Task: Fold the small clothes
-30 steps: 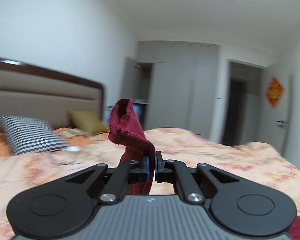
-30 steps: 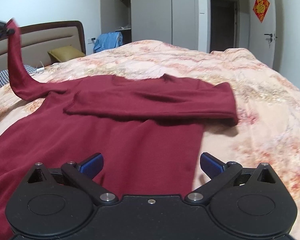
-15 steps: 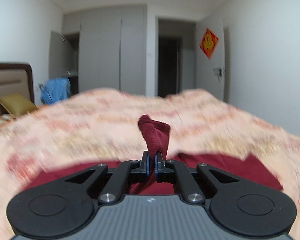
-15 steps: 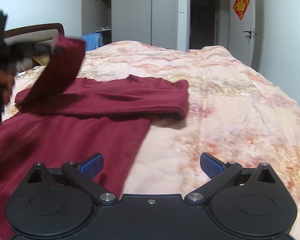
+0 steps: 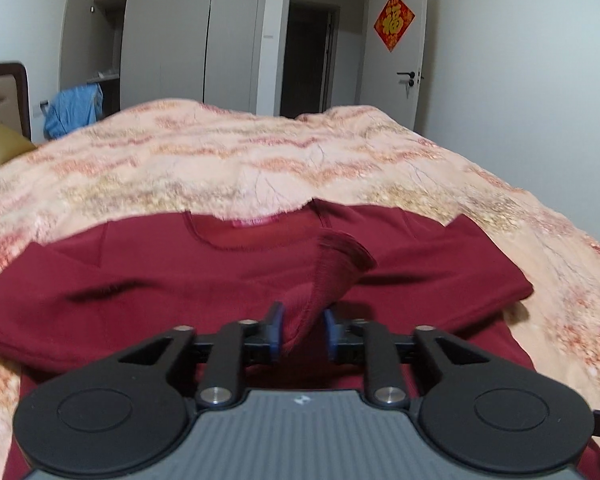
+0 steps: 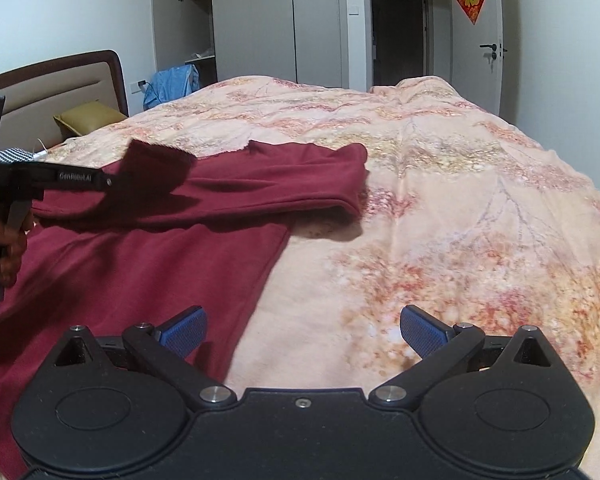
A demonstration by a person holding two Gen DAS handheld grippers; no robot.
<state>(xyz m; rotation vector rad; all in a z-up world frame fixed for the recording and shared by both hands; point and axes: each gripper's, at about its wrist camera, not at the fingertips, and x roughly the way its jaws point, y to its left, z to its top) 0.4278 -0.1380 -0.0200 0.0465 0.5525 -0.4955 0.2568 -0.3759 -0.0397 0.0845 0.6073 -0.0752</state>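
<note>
Carried across from the headboard side, the sleeve cuff (image 5: 332,264) lay over the shirt (image 5: 148,280); left gripper (image 5: 300,332) jaws were opening to drop it, right gripper (image 6: 302,330) spread empty.

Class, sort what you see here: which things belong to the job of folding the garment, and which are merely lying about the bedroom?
Belong to the job:
- dark red top, spread on the bedspread
- its sleeve cuff, between the opening jaws of the left gripper
- right gripper, jaws wide, holding nothing

Lying about:
- blue garment
- mustard pillow
- checked pillow
</note>
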